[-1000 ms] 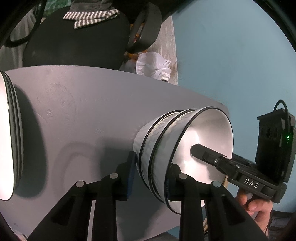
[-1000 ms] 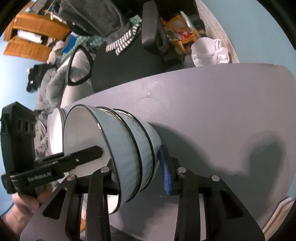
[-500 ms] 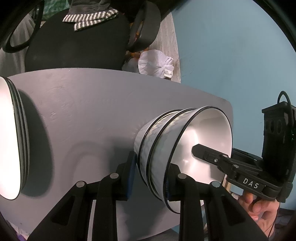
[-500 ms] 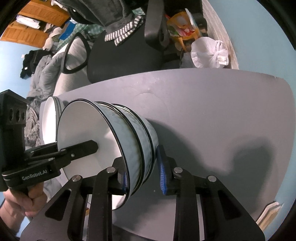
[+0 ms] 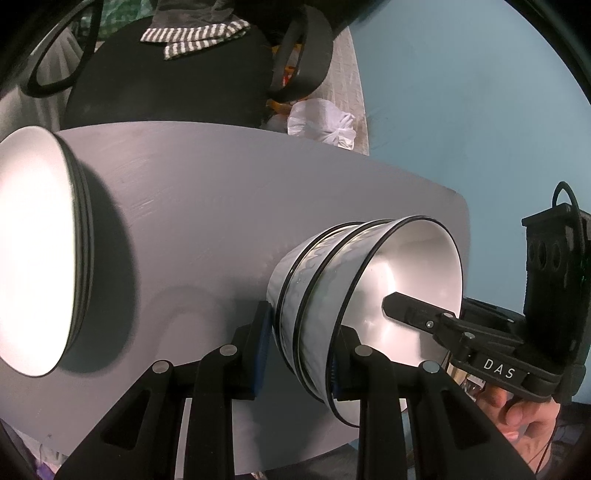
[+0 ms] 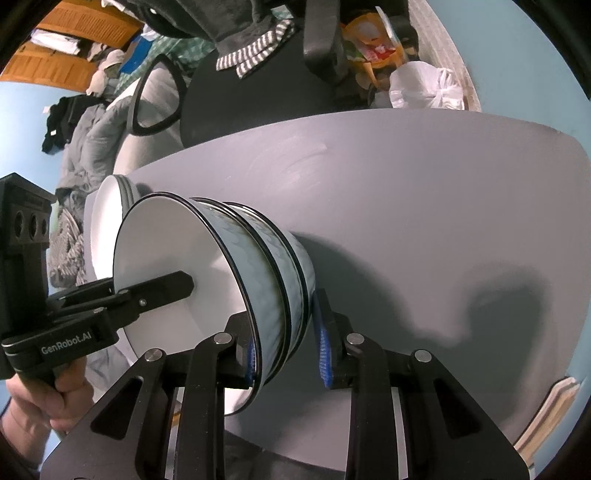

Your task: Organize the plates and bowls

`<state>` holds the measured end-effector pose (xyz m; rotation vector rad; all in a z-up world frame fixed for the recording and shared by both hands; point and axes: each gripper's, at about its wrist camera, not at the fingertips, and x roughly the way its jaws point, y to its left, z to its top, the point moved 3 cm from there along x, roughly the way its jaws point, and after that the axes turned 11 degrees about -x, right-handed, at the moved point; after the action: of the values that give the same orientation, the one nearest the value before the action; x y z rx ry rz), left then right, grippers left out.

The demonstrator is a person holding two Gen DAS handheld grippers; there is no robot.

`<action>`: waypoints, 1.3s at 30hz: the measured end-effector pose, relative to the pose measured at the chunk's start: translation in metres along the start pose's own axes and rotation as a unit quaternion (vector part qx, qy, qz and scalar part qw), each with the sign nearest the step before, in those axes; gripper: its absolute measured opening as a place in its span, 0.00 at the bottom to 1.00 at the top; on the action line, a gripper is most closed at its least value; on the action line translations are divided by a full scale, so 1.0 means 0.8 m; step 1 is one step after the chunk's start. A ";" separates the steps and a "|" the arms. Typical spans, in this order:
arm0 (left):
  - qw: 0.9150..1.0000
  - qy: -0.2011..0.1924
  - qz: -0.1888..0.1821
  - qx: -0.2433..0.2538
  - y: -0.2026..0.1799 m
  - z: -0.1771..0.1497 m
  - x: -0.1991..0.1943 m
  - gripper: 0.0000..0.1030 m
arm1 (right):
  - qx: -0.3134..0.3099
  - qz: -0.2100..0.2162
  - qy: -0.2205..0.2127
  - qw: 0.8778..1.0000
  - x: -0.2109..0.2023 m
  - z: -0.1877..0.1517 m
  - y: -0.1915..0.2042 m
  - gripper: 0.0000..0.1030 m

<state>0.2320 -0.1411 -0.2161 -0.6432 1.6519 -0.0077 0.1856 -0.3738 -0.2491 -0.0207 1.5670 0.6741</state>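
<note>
Over the grey table (image 5: 207, 221), both tongs clamp the stacked bowls (image 5: 332, 295)

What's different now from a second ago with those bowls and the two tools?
The right tool has just been closing its jaws on the rim of the bowl stack; its outer pad stood clear of the wall before. The plate stack fills more of the left view. Unchanged: the left tool grips the opposite rim, and the bowls are nested as before.

Bowls (image 6: 273, 291) pale blue, wave-patterned, black-rimmed, white inside; plates (image 5: 33, 258) white, dark-rimmed; table (image 6: 424, 206) grey; cloth (image 5: 192, 35) grey-and-white striped.
</note>
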 end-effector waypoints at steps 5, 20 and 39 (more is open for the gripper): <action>1.000 -0.006 -0.002 -0.002 0.010 -0.007 -0.012 0.24 | -0.007 -0.005 -0.003 1.000 0.000 0.000 0.015 0.24; 1.000 -0.026 -0.011 -0.014 0.040 -0.023 -0.047 0.24 | -0.020 -0.011 -0.013 1.000 -0.001 0.003 0.067 0.24; 0.996 -0.072 -0.017 -0.051 0.120 -0.023 -0.124 0.24 | -0.074 -0.012 -0.027 0.997 0.011 0.032 0.170 0.24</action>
<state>0.1809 -0.0255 -0.1566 -0.7330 1.5094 0.0958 0.1527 -0.2473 -0.2016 -0.1317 1.4603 0.7644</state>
